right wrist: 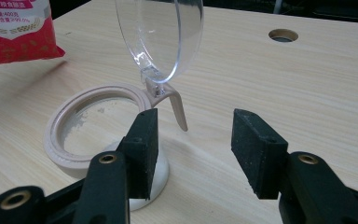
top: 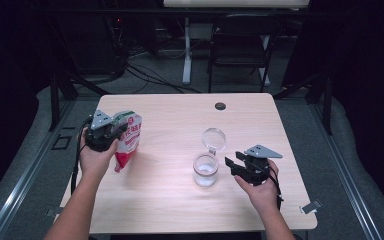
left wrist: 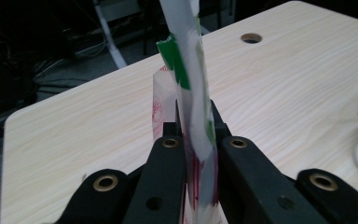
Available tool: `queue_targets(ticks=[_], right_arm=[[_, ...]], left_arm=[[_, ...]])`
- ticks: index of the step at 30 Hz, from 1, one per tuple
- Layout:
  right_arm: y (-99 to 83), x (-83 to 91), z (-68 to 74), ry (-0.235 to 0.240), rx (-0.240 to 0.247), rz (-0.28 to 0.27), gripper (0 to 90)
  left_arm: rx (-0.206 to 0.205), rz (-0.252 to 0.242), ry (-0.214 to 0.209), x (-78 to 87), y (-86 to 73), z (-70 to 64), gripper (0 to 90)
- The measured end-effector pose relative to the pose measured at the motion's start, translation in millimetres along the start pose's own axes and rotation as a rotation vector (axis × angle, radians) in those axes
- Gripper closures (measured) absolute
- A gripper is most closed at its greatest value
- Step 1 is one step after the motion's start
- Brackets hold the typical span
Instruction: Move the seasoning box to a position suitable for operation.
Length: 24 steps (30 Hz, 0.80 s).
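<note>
Pouch (top: 128, 140) and jar (top: 205, 169) sit well apart on the table (top: 170, 210), and that gap is what the coming move turns on: the red and white pouch is held up near the left edge, while the open jar stands right of centre, so the jar lies to the right of the left gripper (top: 106, 136) across a stretch of bare wood. In the left gripper view the left gripper's jaws are clamped on the pouch's flat upper edge (left wrist: 196, 116), with the bag's long axis running roughly upright and its body hanging below the grip. The right gripper (top: 237, 167) waits just beside the jar on its right, jaws apart and holding nothing; in the right gripper view the jar's beige rim (right wrist: 58, 126) lies a little left of the gap between the fingers, and the clear lid (right wrist: 161, 35) stands hinged open, tilted up behind the mouth. The right hand is plainly the nearer to the jar and looks placed to steady it, while the left must carry the pouch rightward and tip it over the opening. The raised lid stands on the far side of the mouth, so an approach from the left seems free. Room is generous: nothing stands between pouch and jar, and the small round hole (top: 220, 106) in the tabletop is far off toward the back
</note>
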State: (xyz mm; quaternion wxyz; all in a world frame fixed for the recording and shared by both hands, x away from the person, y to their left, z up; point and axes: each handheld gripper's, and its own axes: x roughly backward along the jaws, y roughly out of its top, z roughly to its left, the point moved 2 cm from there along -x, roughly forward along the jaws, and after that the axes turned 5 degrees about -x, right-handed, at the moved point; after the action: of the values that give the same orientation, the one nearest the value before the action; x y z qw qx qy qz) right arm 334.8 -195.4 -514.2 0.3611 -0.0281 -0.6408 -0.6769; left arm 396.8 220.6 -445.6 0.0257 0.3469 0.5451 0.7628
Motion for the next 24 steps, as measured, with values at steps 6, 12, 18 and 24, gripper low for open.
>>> queue_targets(ticks=[6,12,18,24], right_arm=[[0.5,0.6,0.8,0.003,-0.001,-0.008,51.3],[1.2,1.7,0.6,-0.001,0.002,-0.015,51.3],[1.6,2.5,0.4,-0.011,0.031,-0.009,53.3],[3.8,4.3,2.9,-0.012,0.067,-0.019,53.9]], left_arm=[[-0.025,-0.026,-0.081,-0.5,11.4,-20.3,90.0],[-0.087,-0.030,-0.166,-6.0,20.9,-48.2,90.0],[-0.143,-0.025,-0.234,-13.9,23.7,-70.3,90.0],[-0.148,-0.037,-0.288,-18.1,14.3,-85.8,90.0]])
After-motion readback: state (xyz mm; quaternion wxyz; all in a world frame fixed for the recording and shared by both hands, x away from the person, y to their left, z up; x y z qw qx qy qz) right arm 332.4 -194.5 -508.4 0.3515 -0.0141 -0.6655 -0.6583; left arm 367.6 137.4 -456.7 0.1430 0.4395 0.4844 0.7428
